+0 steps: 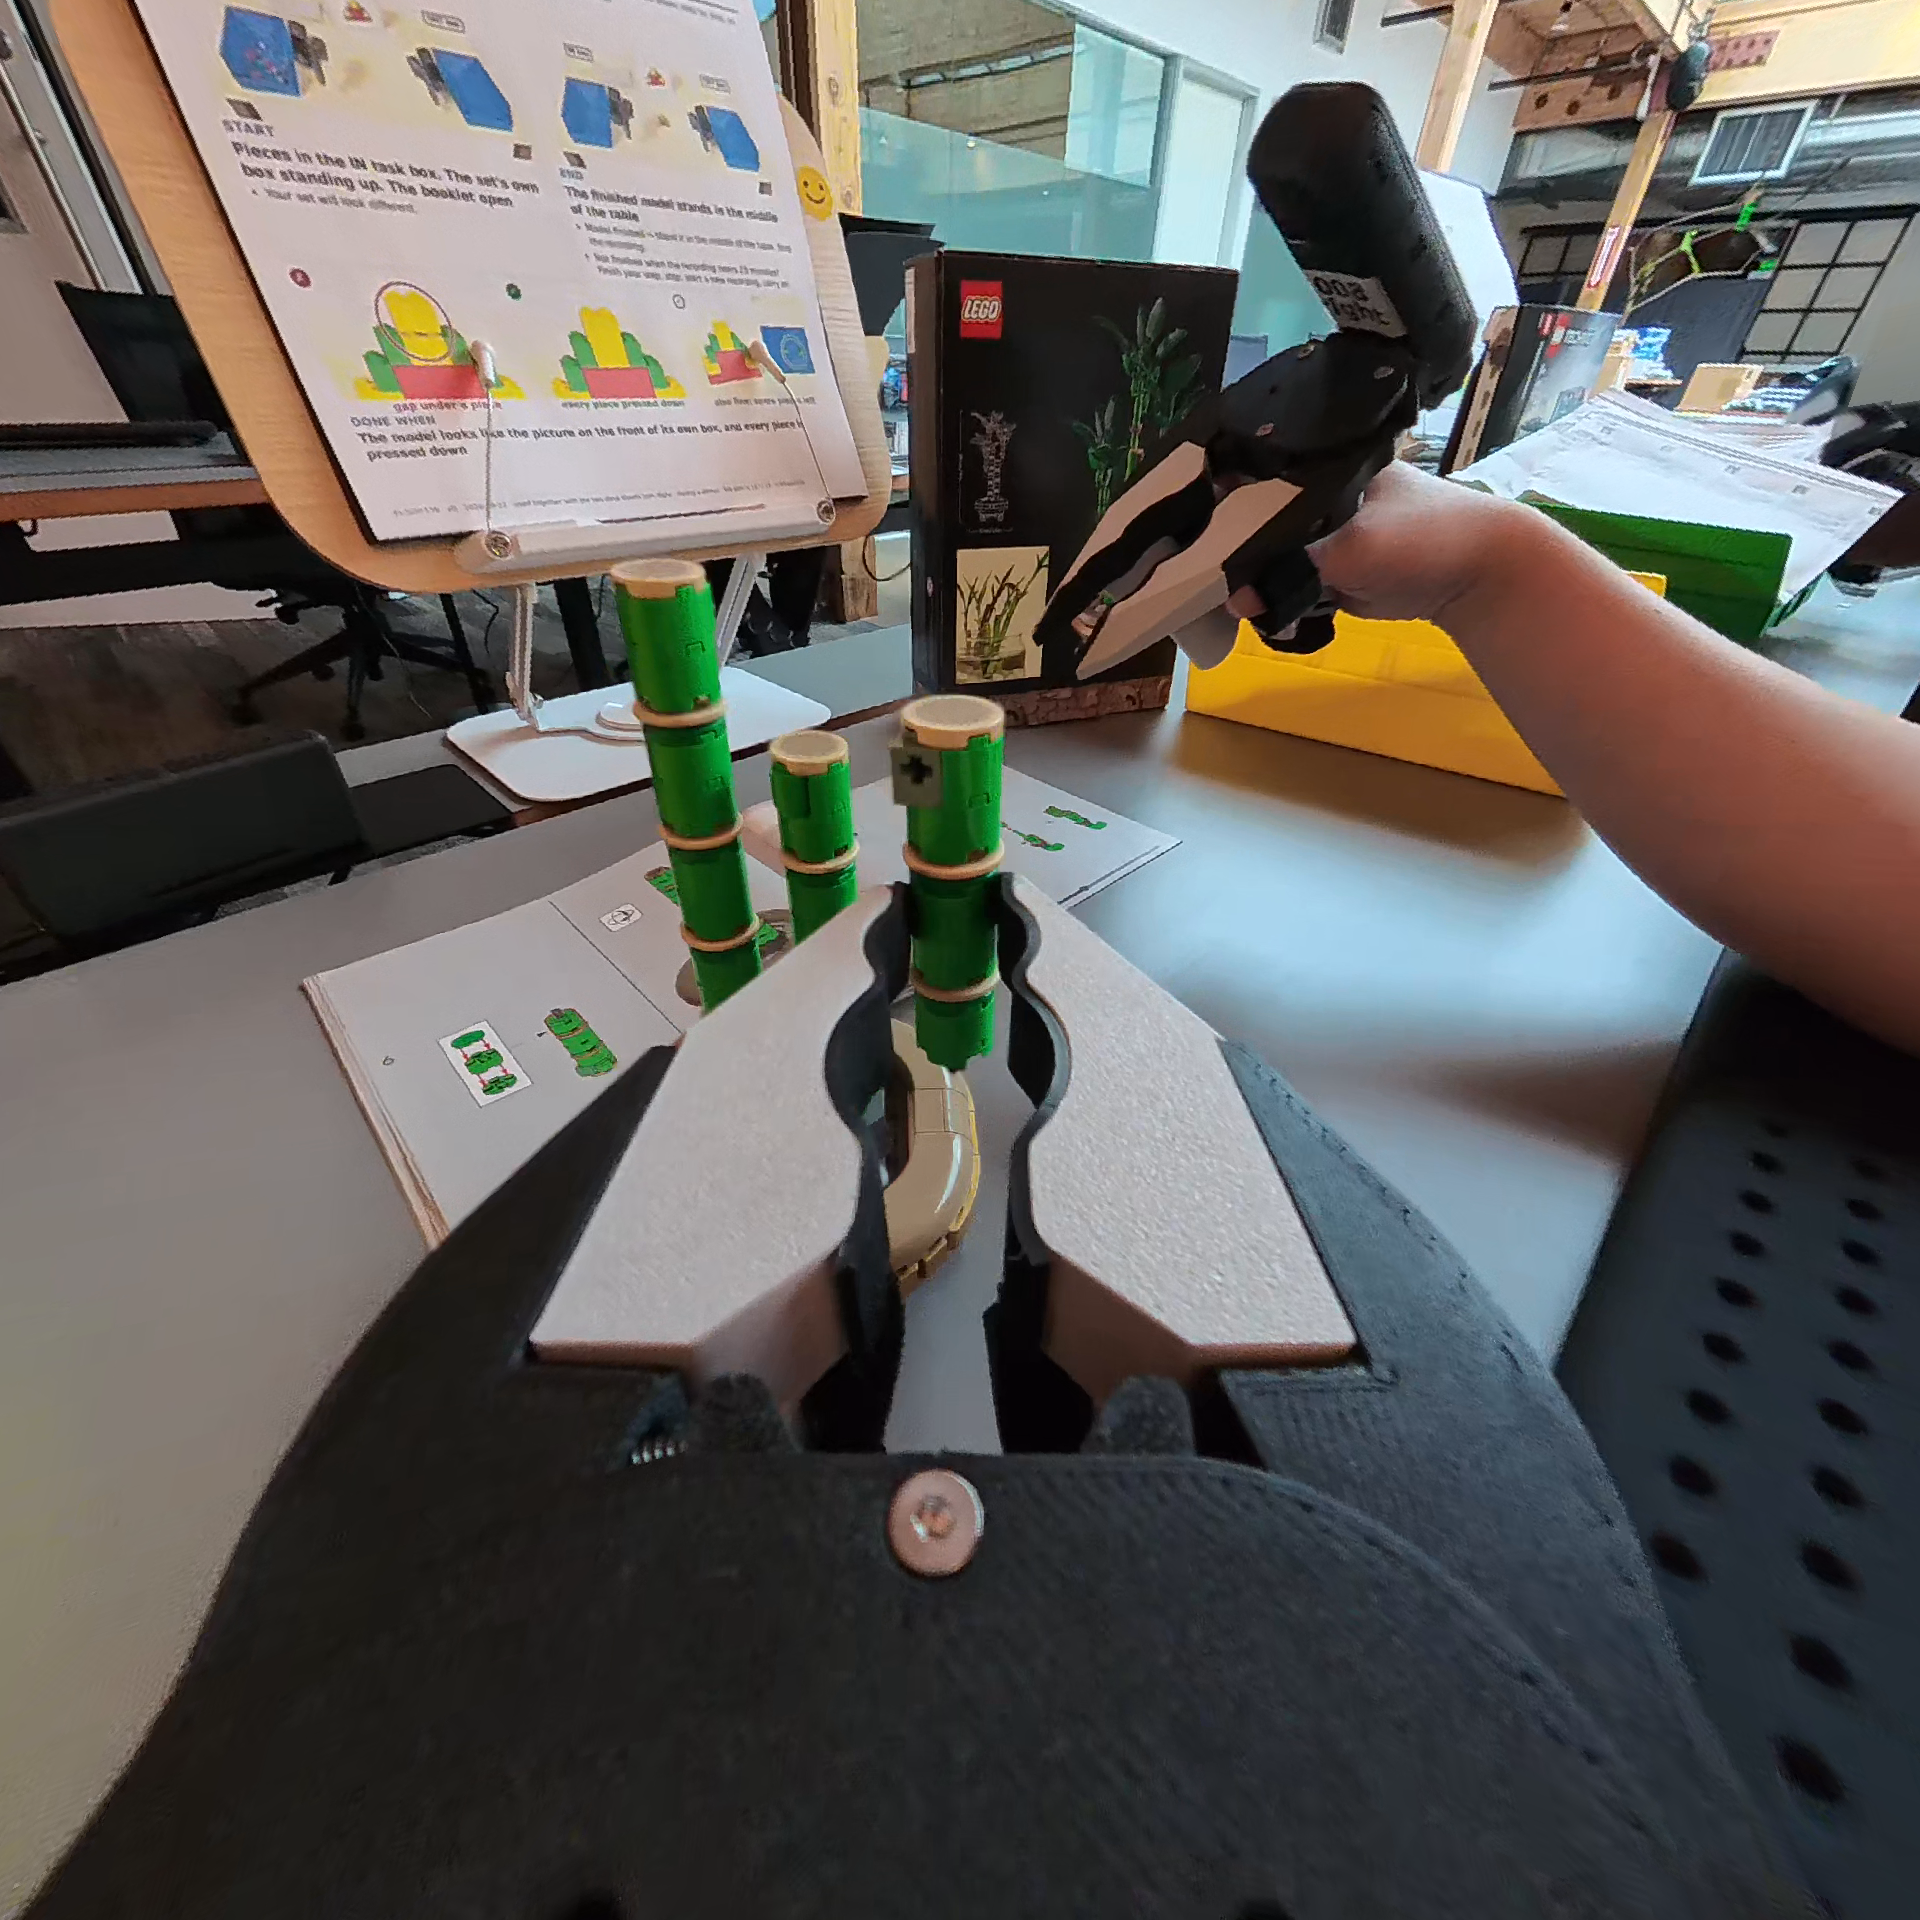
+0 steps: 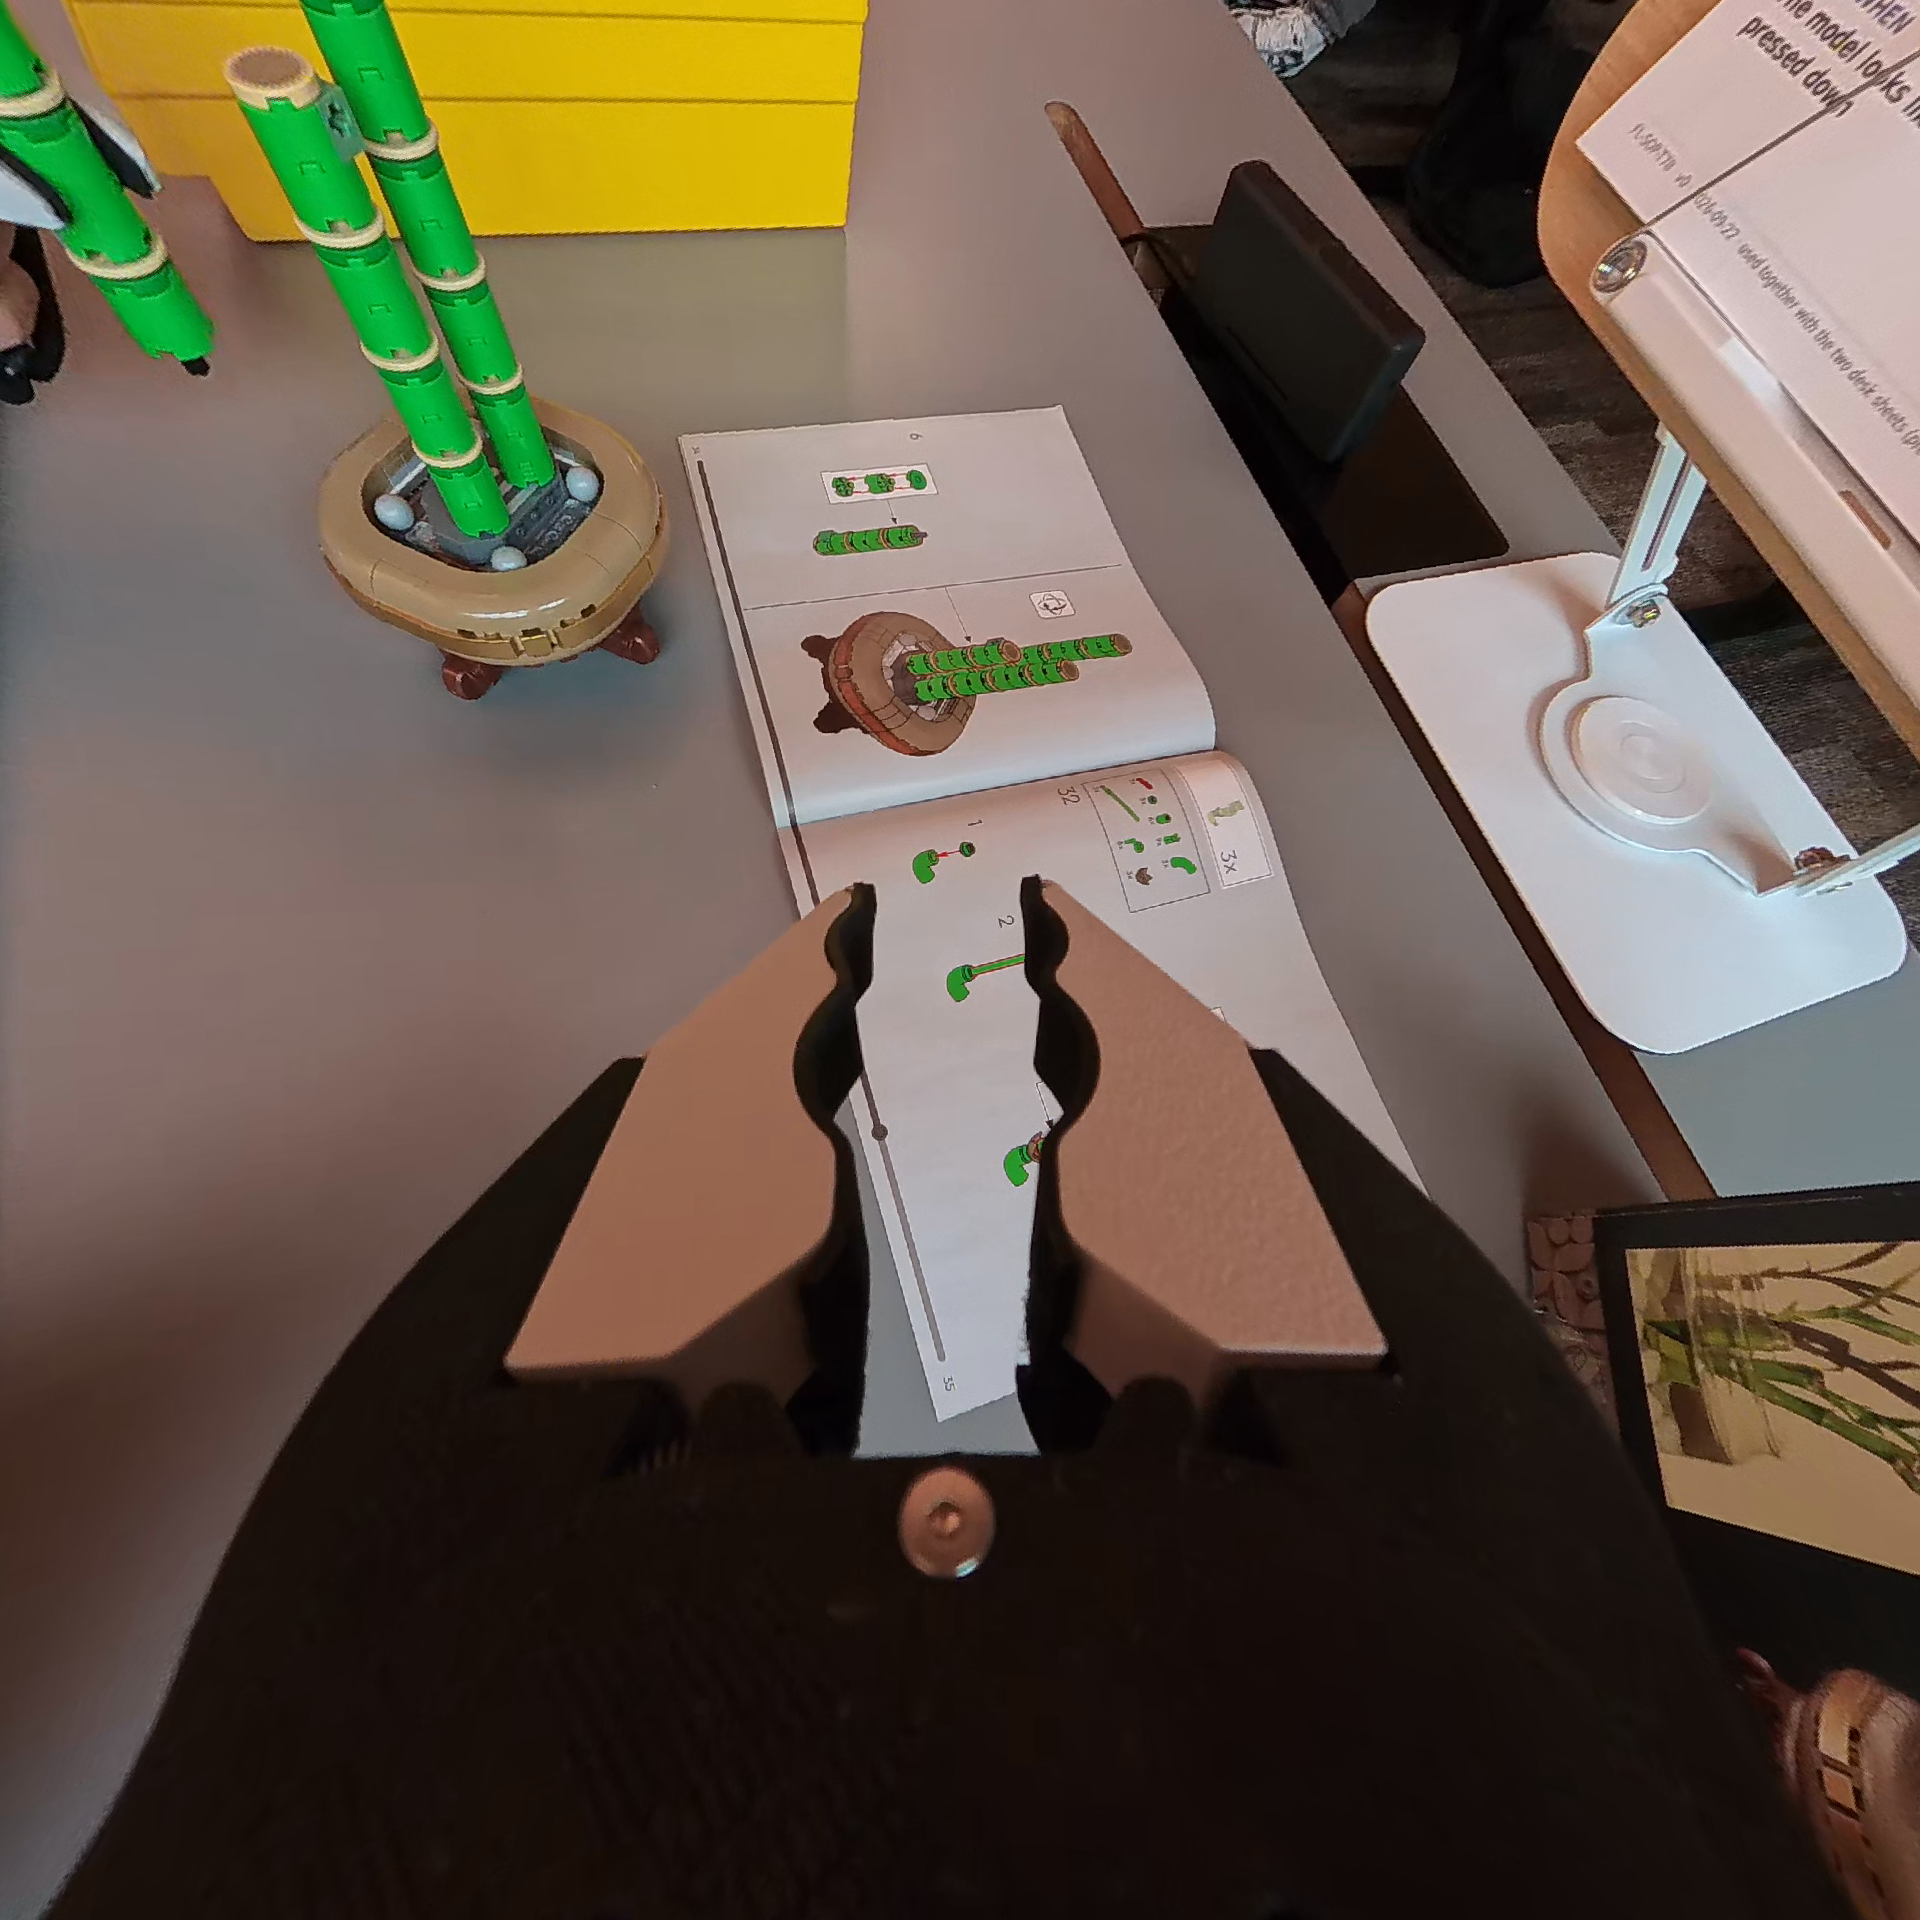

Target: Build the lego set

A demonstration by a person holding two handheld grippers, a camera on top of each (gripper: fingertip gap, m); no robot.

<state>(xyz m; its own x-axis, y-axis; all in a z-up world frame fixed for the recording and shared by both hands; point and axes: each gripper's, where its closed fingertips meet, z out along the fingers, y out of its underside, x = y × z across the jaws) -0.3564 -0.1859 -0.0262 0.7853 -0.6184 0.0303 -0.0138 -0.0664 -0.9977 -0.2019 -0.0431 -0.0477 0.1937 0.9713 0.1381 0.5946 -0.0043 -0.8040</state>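
Observation:
My left gripper (image 1: 951,904) is shut on a green bamboo stalk (image 1: 951,831) with tan rings, gripping its lower half. The stalk hangs in the air beside the tan pot (image 1: 935,1164). In the right wrist view this stalk (image 2: 104,229) is at the top left, clear of the pot (image 2: 488,582), with one of the left gripper's fingers (image 2: 31,197) on it. Two more stalks (image 2: 416,312) stand in the pot. My right gripper (image 2: 945,891) is open and empty above the open instruction booklet (image 2: 966,623). In the left wrist view it (image 1: 1075,639) is held high in front of the set's box.
The set's black box (image 1: 1060,468) stands at the back, with a yellow box (image 1: 1371,696) to its right. A wooden sheet stand (image 1: 520,260) rests on a white base (image 2: 1662,790) at the table's far edge. A black perforated surface (image 1: 1766,1351) lies on the right. Left tips to right tips: about 20 centimeters. The tan pot (image 1: 935,1164) is about 8 centimeters from my left fingertips and 20 centimeters from my right. My right wrist view (image 2: 349,532) looks at it from another angle.

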